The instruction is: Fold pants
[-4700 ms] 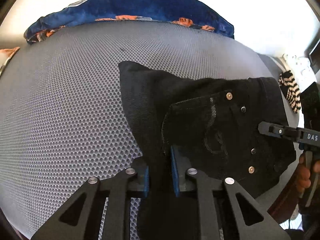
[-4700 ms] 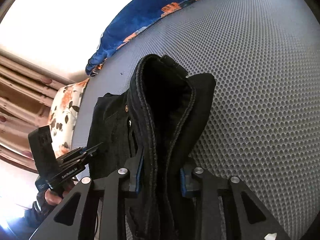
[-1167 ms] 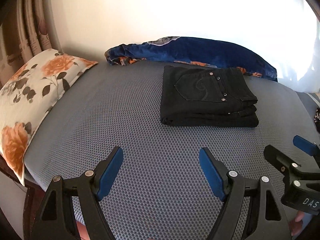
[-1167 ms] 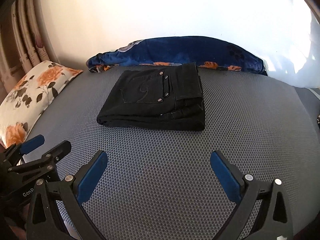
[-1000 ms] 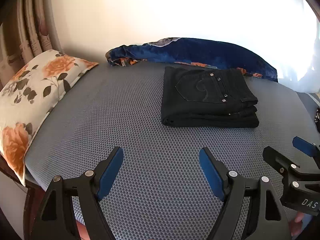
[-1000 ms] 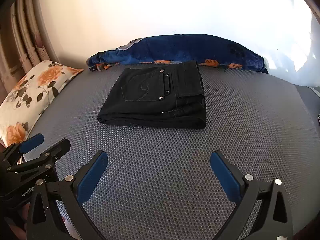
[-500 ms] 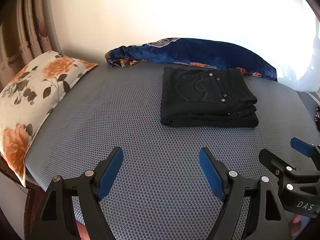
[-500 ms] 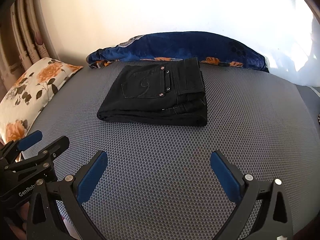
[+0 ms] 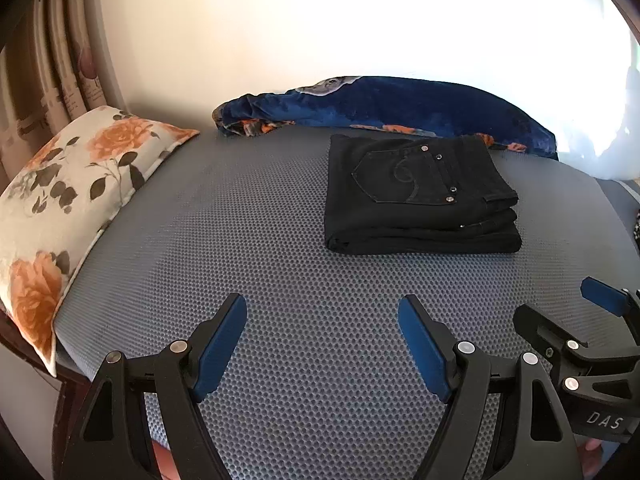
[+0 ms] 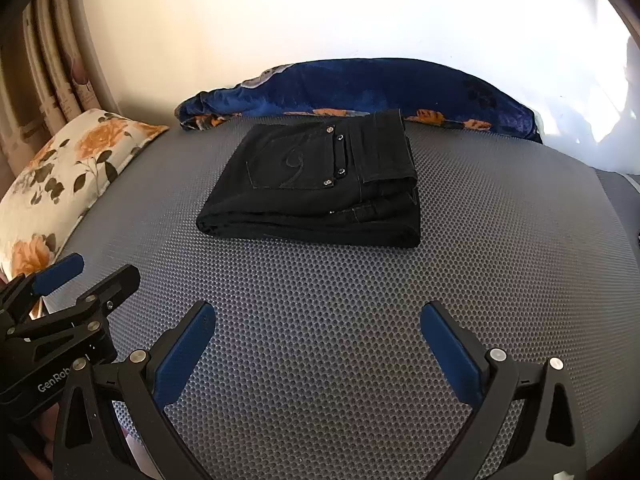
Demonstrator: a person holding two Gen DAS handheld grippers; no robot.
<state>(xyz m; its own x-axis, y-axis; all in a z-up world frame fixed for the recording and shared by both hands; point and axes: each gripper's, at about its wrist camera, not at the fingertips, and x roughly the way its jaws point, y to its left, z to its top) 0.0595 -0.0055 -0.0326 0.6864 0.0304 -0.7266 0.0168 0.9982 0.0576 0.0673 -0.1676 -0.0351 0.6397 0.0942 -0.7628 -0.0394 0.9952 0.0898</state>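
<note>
From the left wrist view, your left gripper point(image 9: 322, 340) is spread wide and empty; the pants point(image 9: 416, 196) lie folded on the bed point(image 9: 240, 220), ahead and slightly right.

From the right wrist view, your right gripper point(image 10: 318, 346) also gapes empty, with the pants point(image 10: 320, 184) straight ahead. They look like thick, soft, heavy denim: pinch the whole stack at the folded edge so no layer slips.

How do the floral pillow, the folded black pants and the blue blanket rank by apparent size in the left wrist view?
1. floral pillow, though it sits nearer the camera.
2. blue blanket and folded black pants: these look too alike to rank.
</note>
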